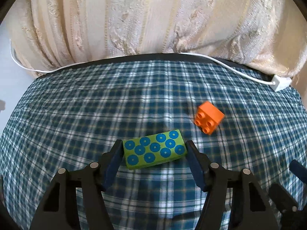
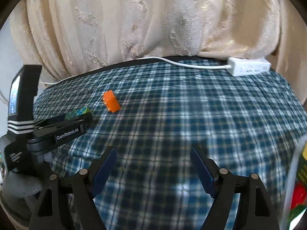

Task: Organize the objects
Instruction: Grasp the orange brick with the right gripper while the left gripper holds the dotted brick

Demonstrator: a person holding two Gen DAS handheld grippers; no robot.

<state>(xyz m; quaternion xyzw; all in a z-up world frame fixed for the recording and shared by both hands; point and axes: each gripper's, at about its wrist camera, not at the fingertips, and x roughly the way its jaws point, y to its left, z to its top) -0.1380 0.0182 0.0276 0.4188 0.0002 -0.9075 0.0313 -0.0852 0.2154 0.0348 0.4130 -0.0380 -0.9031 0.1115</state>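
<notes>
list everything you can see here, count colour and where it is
green rectangular block with blue dots: 1, green and blue, on the cloth between the left tool's fingers
orange plastic studded brick: 1, orange, tipped on its side, beyond and to the right of the green block
blue and white checked cloth: 1, covers the table
white power strip with cable: 1, white, at the cloth's far edge
cream patterned curtain: 1, cream, behind the table
colourful object, blurred: 1, white rim with red, green, yellow, right edge of the right wrist view; cannot tell what it is
left tool: 1, black with blue pads, around the green block; contact unclear
right tool: 1, black with blue pads, open, nothing between its fingers
</notes>
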